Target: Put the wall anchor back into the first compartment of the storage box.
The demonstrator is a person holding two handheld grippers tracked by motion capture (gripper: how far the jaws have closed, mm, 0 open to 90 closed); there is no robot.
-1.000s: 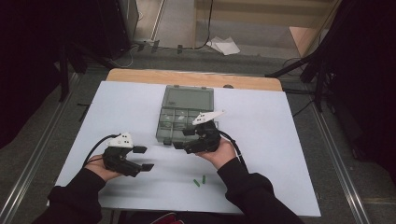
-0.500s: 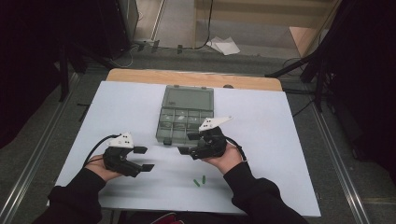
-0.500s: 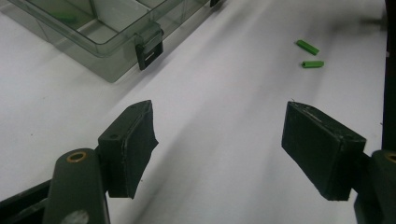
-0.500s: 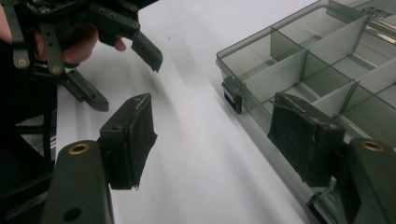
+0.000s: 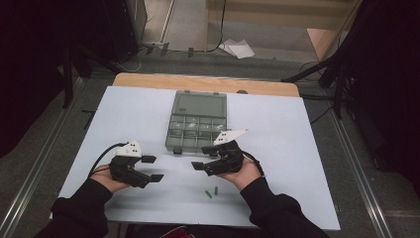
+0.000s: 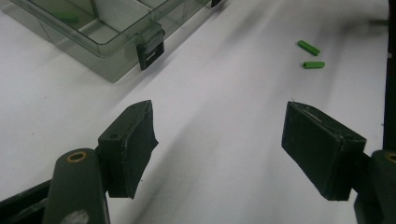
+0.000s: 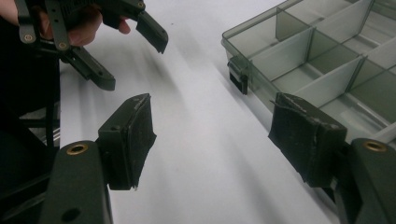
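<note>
High view: your right gripper [image 5: 199, 165] sits just in front of the compartment box [image 5: 196, 120], jaws apart and empty. Two green pegs [image 5: 212, 192] lie on the white table [image 5: 297, 148] nearer you than the box, beside your right hand. Your left gripper [image 5: 154, 168] rests left of them, jaws apart, holding nothing.

A big white sheet [image 5: 277, 129] covers the surface, and a strip of brown wood [image 5: 148, 80] shows at its far edge. Behind it, on the grey floor [image 5: 198, 29], lies a crumpled white paper [image 5: 238, 48] near some black cables [image 5: 221, 22]
</note>
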